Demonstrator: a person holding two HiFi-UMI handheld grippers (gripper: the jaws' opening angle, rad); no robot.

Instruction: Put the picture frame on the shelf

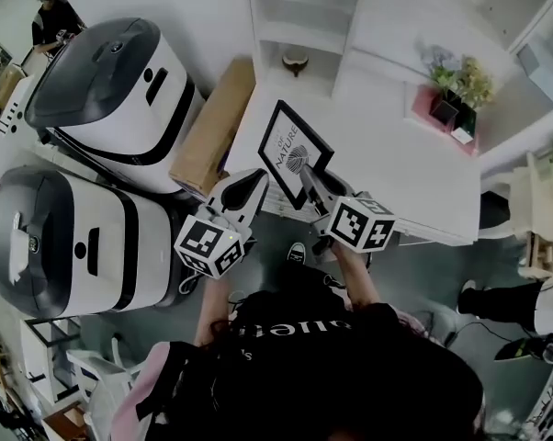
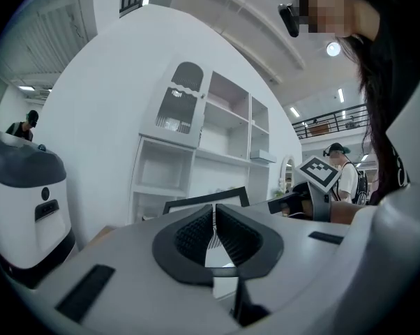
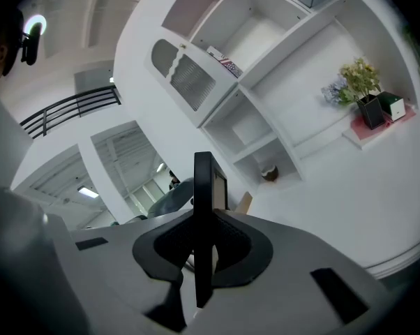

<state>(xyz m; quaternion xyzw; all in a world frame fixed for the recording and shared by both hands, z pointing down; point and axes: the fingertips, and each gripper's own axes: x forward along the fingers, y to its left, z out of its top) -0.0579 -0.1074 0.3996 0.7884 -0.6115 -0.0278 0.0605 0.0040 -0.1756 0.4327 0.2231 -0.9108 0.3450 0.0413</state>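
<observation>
The picture frame (image 1: 294, 150), black with a white print, is held tilted above the near edge of the white counter (image 1: 414, 168). My right gripper (image 1: 310, 183) is shut on its lower right edge. In the right gripper view the frame (image 3: 203, 187) stands edge-on between the pads. My left gripper (image 1: 255, 180) hovers just left of the frame, shut on nothing, its pads together (image 2: 214, 223). The frame's top edge (image 2: 196, 202) shows behind it. The white shelf unit (image 1: 299, 16) stands at the back of the counter, with open compartments (image 3: 255, 121).
A potted plant (image 1: 460, 95) on a pink tray sits at the counter's right. A small bowl (image 1: 295, 62) is in a lower shelf compartment. A cardboard box (image 1: 212, 127) and two large white-and-grey machines (image 1: 111, 90) stand to the left. People stand nearby.
</observation>
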